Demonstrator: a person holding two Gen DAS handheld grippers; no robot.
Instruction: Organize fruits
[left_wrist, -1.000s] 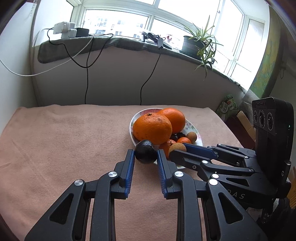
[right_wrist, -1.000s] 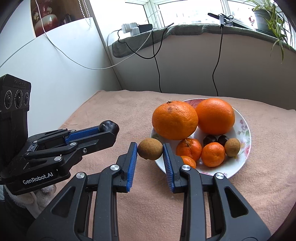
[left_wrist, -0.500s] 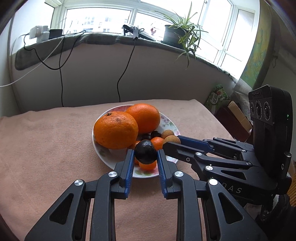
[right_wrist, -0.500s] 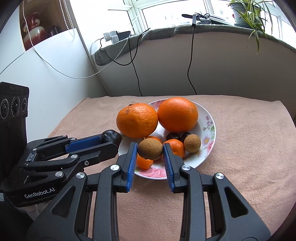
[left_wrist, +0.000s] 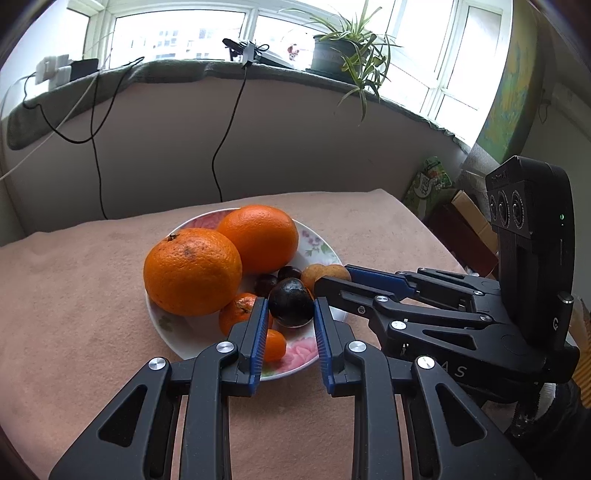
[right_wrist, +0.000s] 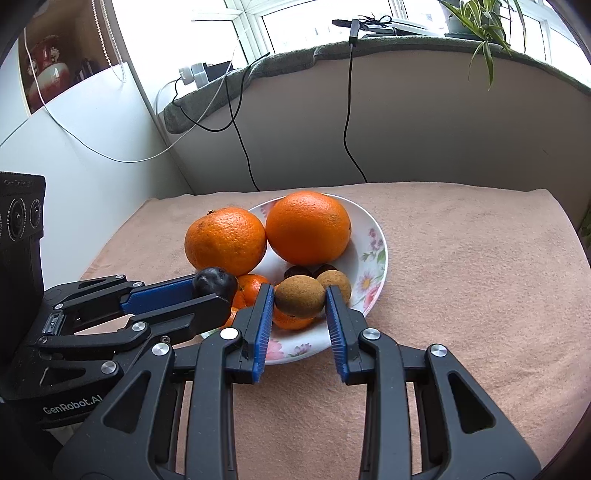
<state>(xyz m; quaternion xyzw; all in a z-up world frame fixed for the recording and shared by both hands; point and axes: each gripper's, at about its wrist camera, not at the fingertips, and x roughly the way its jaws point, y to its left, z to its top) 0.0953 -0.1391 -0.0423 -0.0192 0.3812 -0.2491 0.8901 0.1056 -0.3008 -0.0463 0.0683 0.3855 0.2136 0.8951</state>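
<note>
Dark fruit: a dark round fruit (left_wrist: 291, 302) sits clamped between the blue pads of the left gripper (left_wrist: 290, 314), held above the near part of the plate.
Brown fruit: a brown round fruit (right_wrist: 300, 296) is clamped between the fingers (right_wrist: 263, 317) of the right gripper (right_wrist: 300, 314), also over the plate's near side, just beside a second brown fruit (right_wrist: 337, 283) lying there.
Plate: the flowered plate (right_wrist: 373, 236) stands on the bench (right_wrist: 461, 295) under a pinkish cloth and already carries two big oranges (right_wrist: 225, 240), small mandarins (left_wrist: 239, 310) and dark small fruits (right_wrist: 295, 271).
Step in hand: both fruits appear ready to be set down among the others.
Grippers: the two tools stand close side by side, nearly touching.
Risk, crowding: free room on the plate looks scarce; a round fruit let go onto others may roll off the rim onto the cloth.
Risk, collision: opening both pairs of fingers at once could knock one tool against the other.
Risk, push: lowering further may nudge the mandarins below.
</note>
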